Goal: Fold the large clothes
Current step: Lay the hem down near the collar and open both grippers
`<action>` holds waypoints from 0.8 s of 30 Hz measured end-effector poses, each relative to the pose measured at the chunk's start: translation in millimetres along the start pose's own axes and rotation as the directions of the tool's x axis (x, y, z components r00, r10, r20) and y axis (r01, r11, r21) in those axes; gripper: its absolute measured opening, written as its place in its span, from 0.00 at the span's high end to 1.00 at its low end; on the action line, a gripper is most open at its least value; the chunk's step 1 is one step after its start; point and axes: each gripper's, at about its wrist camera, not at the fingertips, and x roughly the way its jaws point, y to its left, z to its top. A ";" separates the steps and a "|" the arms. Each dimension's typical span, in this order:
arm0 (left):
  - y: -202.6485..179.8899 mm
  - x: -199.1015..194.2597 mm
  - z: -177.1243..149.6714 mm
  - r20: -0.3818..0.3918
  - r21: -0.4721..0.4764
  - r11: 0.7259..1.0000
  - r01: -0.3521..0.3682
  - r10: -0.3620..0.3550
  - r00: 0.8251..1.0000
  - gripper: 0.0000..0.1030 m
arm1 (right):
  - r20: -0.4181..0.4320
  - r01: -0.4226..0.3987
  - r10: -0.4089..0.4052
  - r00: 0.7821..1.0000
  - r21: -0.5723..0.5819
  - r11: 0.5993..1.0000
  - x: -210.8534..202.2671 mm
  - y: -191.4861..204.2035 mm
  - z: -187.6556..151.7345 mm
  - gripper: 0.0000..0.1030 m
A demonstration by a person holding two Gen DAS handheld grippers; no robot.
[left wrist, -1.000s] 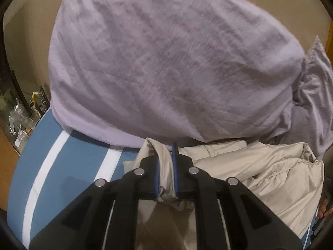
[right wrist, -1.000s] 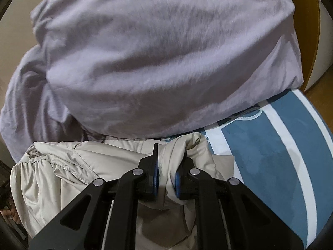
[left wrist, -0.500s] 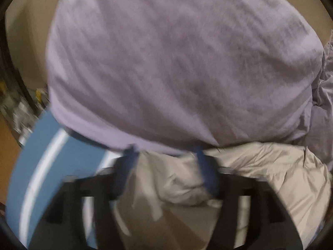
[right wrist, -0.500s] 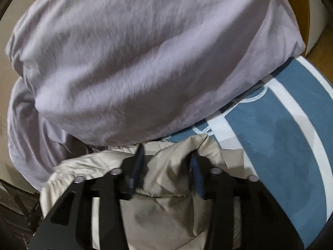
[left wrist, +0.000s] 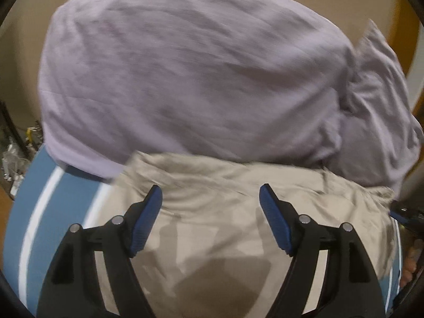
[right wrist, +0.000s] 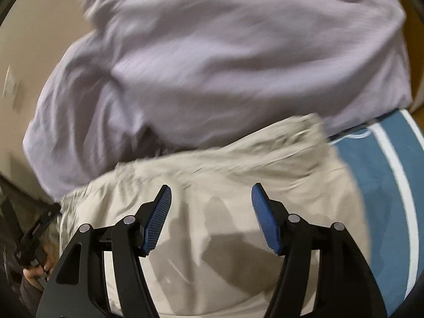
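Left gripper (left wrist: 210,194) and right gripper (right wrist: 211,193): fingers spread and opening above the beige garment (left wrist: 225,228), gripping nothing; lilac pillow (left wrist: 185,79) beyond; no legible writing

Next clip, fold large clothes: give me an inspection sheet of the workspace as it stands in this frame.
Surface: blue cover with white stripes.
Job's things: beige garment lying flat under both tools, its far edge against a lilac bundle.
Clutter: small items on a shelf, blurred.
Grippers: left tool and right tool both opening, pads clear of the fabric.
Cables: nothing seen.
Surroundings: beige wall; a hand at the frame edge.
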 end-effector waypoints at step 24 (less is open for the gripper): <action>-64.4 7.9 -39.4 -0.024 0.126 0.988 0.088 -0.086 0.996 0.24 | 0.028 0.091 -0.088 0.996 -0.145 0.985 44.6 33.9 3.0 0.96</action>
